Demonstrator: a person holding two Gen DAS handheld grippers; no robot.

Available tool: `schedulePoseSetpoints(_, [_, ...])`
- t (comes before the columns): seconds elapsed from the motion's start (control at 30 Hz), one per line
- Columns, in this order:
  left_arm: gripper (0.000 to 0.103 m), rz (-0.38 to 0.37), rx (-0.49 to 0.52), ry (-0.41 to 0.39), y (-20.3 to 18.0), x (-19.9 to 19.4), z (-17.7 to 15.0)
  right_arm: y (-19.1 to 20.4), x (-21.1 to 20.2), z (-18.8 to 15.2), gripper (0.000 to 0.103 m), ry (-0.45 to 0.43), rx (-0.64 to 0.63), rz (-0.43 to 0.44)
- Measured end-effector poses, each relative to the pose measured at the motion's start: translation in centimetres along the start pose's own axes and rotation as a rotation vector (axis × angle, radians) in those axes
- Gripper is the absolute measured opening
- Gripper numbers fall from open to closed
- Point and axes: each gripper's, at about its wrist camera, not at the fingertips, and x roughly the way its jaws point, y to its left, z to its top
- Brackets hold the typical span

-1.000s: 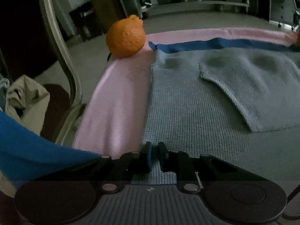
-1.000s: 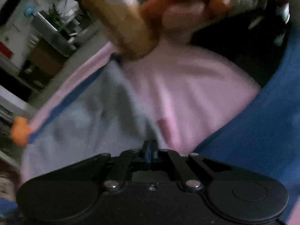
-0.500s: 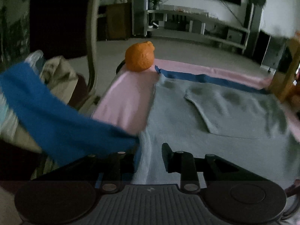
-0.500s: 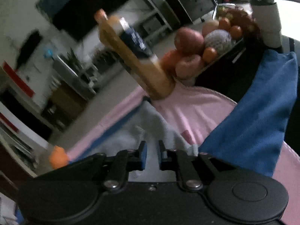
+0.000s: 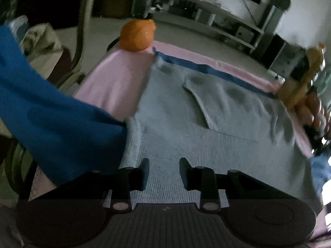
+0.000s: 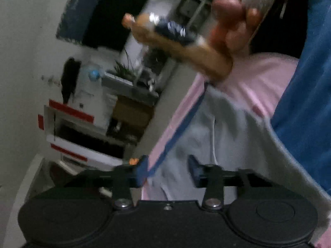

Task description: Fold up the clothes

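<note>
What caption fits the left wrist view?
Left gripper, jaws open and empty, above a folded grey knit garment on a pink cloth, an orange at its far corner.

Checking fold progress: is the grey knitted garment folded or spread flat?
Partly folded: the grey knitted garment lies on the pink cloth with one flap doubled over itself.

dim, motion-blurred fisheye views with dark, curved corners

Parted right claw (image 6: 168, 170) above grey garment (image 6: 223, 132)
</note>
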Motion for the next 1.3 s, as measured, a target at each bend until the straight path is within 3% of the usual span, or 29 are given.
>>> schedulePoseSetpoints(0.07, [0.031,0.001,0.02,-0.003,-0.3,0.1,-0.1,0.9,1.2,-0.5,0.021,0.015,-0.064,-0.054])
schedulePoseSetpoints(0.27, [0.032,0.038,0.006,0.007,0.5,0.6,-0.2,1.0,3.4,-1.2,0.02,0.037,-0.137,-0.135])
schedulePoseSetpoints(0.37, [0.031,0.074,-0.016,0.028,1.1,1.3,-0.3,0.0,3.7,-1.7,0.02,0.064,-0.125,-0.229])
schedulePoseSetpoints(0.5, [0.022,0.12,-0.009,0.049,1.3,2.7,-0.5,-2.6,5.0,-1.8,0.007,0.102,-0.102,-0.41])
schedulePoseSetpoints(0.63, [0.026,0.217,0.05,0.059,1.1,3.6,-0.8,-3.9,6.6,-2.1,0.007,0.173,-0.162,-0.44])
schedulePoseSetpoints(0.67, [0.026,0.23,0.065,0.06,1.0,3.6,-0.9,-4.2,6.8,-2.1,0.003,0.18,-0.188,-0.46])
schedulePoseSetpoints(0.83, [0.026,0.232,0.129,0.018,0.6,2.4,-1.7,-5.1,4.6,-2.0,0.0,0.098,-0.222,-0.598])
schedulePoseSetpoints(0.93, [0.025,0.205,0.147,-0.038,0.3,-0.4,-2.4,-4.9,2.0,-2.3,0.001,0.067,-0.154,-0.598])
schedulePoseSetpoints(1.03, [0.025,0.135,0.148,-0.071,-0.1,-3.3,-3.5,-3.0,-0.9,-3.3,0.004,0.046,-0.185,-0.533])
schedulePoseSetpoints(1.17, [0.025,0.023,0.135,-0.009,-0.9,-4.2,-5.8,-2.4,-2.0,-6.0,0.005,0.113,-0.134,-0.42])
schedulePoseSetpoints(1.3, [0.026,0.037,0.184,0.04,-2.2,-2.5,-6.9,-1.7,-1.4,-8.4,0.005,0.2,-0.127,-0.341])
